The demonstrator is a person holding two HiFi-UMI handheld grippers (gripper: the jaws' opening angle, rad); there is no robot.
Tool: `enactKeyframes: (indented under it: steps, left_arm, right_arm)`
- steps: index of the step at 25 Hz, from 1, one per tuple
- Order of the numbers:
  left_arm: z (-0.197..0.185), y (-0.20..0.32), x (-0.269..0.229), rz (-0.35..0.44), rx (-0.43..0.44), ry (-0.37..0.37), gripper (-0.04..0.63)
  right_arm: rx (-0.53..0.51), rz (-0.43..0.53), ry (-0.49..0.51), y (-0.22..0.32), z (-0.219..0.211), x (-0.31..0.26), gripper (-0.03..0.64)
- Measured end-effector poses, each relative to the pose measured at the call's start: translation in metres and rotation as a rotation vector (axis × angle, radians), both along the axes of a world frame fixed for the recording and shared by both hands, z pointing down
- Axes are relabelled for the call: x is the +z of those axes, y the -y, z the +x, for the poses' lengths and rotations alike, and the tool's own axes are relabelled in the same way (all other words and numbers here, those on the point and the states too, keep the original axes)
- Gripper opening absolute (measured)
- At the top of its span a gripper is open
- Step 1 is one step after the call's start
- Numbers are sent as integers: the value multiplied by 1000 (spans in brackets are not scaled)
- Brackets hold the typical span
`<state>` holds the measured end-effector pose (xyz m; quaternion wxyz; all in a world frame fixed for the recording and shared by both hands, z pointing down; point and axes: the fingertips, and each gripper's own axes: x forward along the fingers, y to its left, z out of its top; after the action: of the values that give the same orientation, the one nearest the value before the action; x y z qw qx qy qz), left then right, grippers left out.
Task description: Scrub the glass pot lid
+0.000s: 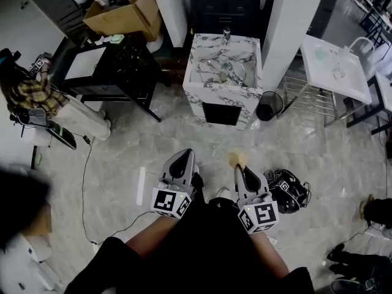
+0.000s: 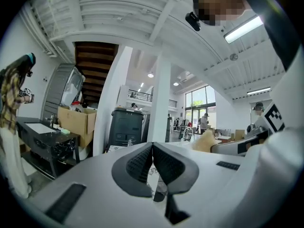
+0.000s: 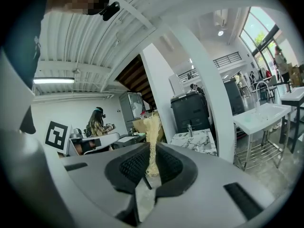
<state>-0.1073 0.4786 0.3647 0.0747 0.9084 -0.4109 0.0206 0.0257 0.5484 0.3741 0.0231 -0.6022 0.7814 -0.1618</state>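
The glass pot lid lies in the marble sink, a few steps ahead of me across the floor. Both grippers are held close to my body, far from the sink. My right gripper is shut on a tan fibrous scrubber, which sticks up from between its jaws. The left gripper is shut, its pads touching with nothing between them. In the left gripper view the scrubber shows at the right. The marble sink stands ahead in the right gripper view.
A black table and a cardboard box stand left of the sink, with a person beside them. A black bin and a white table are on its right. A black bundle of gear lies on the floor.
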Motion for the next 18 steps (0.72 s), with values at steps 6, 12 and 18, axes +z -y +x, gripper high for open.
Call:
enactKeyframes:
  steps: [6, 12, 18]
  left_arm:
    - [17, 31, 11, -14, 49, 3, 15]
    - [39, 92, 24, -61, 94, -64, 15]
    - [44, 184, 32, -87, 84, -72, 15]
  right_arm:
    - [43, -17, -9, 24, 15, 7, 55]
    - [84, -57, -50, 72, 29, 12, 55]
    - [87, -104, -71, 155, 37, 26, 55]
